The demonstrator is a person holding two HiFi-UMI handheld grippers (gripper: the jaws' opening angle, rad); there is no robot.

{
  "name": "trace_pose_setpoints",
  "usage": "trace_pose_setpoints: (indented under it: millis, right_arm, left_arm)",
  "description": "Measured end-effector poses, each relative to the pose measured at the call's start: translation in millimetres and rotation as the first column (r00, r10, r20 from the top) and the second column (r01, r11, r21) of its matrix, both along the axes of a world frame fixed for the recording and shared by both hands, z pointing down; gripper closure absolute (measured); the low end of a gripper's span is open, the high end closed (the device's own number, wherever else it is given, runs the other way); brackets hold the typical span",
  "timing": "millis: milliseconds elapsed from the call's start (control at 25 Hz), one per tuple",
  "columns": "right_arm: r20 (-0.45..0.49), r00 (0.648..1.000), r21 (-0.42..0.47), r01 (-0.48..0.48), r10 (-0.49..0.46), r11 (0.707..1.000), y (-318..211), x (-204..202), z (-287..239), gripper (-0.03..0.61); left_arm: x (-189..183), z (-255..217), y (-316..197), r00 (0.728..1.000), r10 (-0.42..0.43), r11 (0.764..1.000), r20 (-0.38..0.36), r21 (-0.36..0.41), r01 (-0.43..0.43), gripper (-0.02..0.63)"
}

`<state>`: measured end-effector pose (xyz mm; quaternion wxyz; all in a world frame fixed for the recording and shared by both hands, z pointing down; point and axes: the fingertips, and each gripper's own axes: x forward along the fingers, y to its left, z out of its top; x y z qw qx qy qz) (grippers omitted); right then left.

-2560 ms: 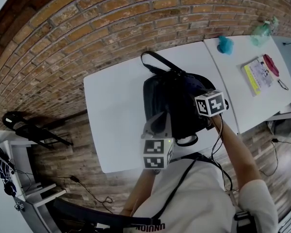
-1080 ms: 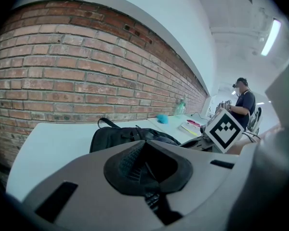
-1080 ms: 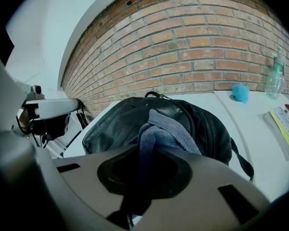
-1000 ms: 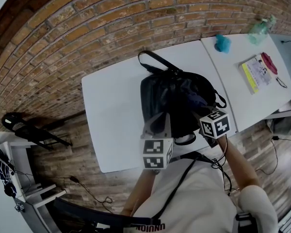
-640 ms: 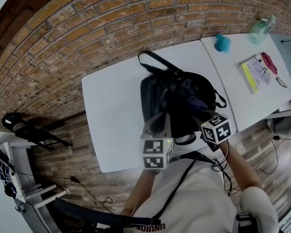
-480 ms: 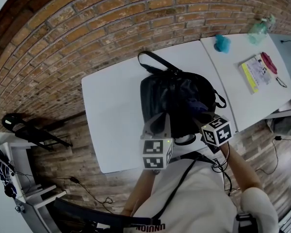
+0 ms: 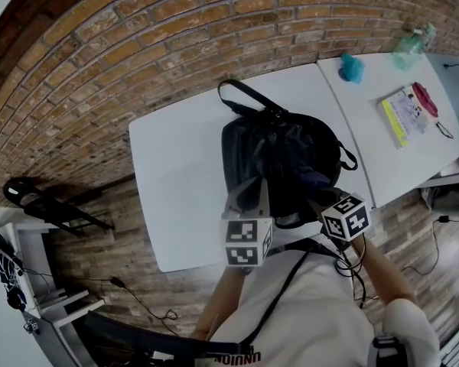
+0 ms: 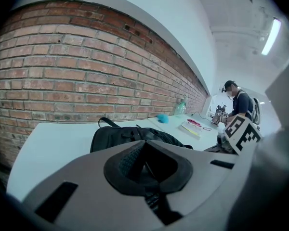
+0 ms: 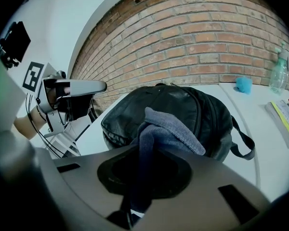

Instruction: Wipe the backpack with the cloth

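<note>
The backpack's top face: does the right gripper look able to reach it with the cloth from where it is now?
Probably yes. The right gripper, shut on the grey cloth, is at the near edge of the backpack, and nothing stands between them. The left gripper is apart, to its left.

- A lab-like workroom is indicated, rather than a home.
- Plain white tables (image 7: 176, 182) are set end to end against an exposed brick wall (image 7: 176, 37).
- Loose cables (image 7: 116, 281) are noted on the wood-plank floor (image 7: 122, 228).
- A ceiling strip light (image 8: 271, 35) is fitted overhead.
- A person (image 8: 240, 105) is seen at a far bench.
</note>
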<state>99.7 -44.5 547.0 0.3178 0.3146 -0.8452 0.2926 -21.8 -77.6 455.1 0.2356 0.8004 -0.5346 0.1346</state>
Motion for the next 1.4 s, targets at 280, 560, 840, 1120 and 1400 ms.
trace_pose_setpoints:
  millis: [280, 560, 840, 1120, 1400]
  right_arm:
    - [0.019, 1.000, -0.033, -0.009, 0.009, 0.999, 2, 1, 1, 0.540]
    - [0.082, 0.996, 0.028, -0.039, 0.036, 0.999, -33, -2, -39, 0.540]
    - [0.118, 0.993, 0.182, -0.037, 0.015, 0.983, -108, -38, -79, 0.540]
    - [0.161, 0.986, 0.227, -0.081, 0.045, 0.970, -174, -72, -92, 0.540]
    - [0.088, 0.991, 0.197, -0.117, 0.101, 0.973, -209, -79, -59, 0.540]
  left_arm:
    - [1, -1, 0, 1.000, 0.002, 1.000, 0.003, 0.000, -0.002, 0.609]
    - [-7, -3, 1, 1.000, -0.017, 1.000, 0.002, 0.006, 0.017, 0.609]
    - [-15, -3, 4, 1.000, -0.023, 1.000, 0.008, 0.008, 0.023, 0.609]
    - [-21, -1, 5, 1.000, -0.026, 1.000, 0.015, -0.001, 0.026, 0.610]
    - [-26, 0, 5, 0.999, -0.034, 0.999, 0.017, -0.005, 0.034, 0.609]
